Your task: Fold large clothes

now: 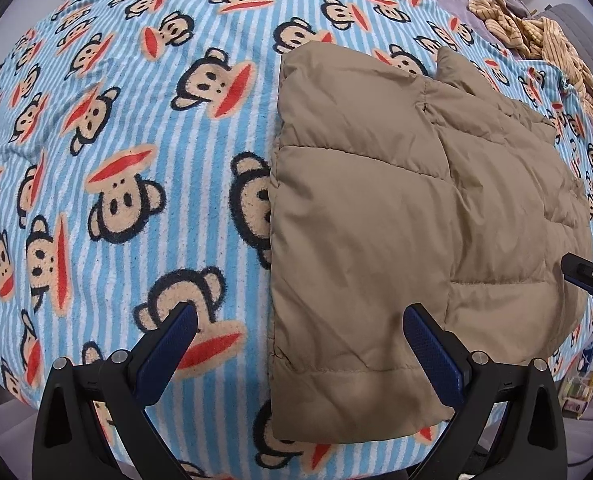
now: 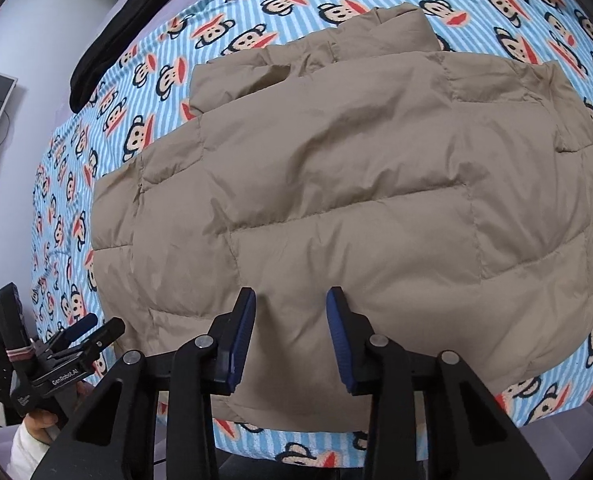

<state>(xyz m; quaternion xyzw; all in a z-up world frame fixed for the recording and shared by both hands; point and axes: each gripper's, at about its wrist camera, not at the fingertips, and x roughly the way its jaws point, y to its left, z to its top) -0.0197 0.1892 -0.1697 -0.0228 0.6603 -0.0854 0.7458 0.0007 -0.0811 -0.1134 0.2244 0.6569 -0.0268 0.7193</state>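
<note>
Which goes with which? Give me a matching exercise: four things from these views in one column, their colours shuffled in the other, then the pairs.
Things:
1. jacket
2. blanket
3. corduroy garment
4. gripper pads

Colours:
A. dark blue
B. yellow-tan with ribs
C. plain khaki
D. blue and white stripes with monkey faces

Pairs: 1-C, 2-D, 3-B, 4-A

Left of the jacket the blanket lies bare — open passage. Far edges are blocked: black cloth one side, striped garment the other.
</note>
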